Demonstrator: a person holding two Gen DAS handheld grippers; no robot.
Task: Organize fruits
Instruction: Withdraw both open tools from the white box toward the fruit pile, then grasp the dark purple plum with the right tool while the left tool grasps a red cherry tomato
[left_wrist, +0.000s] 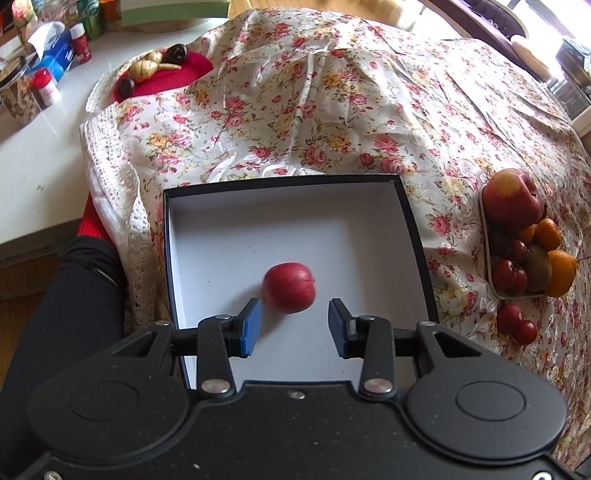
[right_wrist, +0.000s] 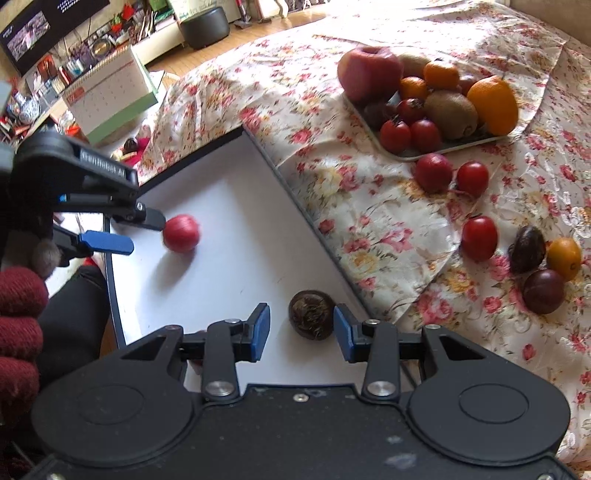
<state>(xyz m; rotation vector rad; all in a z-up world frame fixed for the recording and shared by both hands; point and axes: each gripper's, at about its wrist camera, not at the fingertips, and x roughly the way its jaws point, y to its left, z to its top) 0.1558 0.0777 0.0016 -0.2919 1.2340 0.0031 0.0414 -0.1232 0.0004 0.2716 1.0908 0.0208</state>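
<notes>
- The small red round fruit (left_wrist: 289, 287) lies on the white floor of the dark-rimmed open box (left_wrist: 280, 181), just beyond the left gripper (left_wrist: 295, 319), slightly left of centre; jaws wide, empty.
- The dark brown wrinkled round fruit (right_wrist: 312, 314) sits between the right gripper (right_wrist: 301, 325)'s wide jaws, nearer the right finger, apparently ungripped.

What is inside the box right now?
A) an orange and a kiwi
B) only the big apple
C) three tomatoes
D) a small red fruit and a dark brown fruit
D: the box holds a small red fruit near the open left gripper and a dark brown fruit between the fingers of the open right gripper; the oranges, kiwi and big apple sit on the tray.
</notes>
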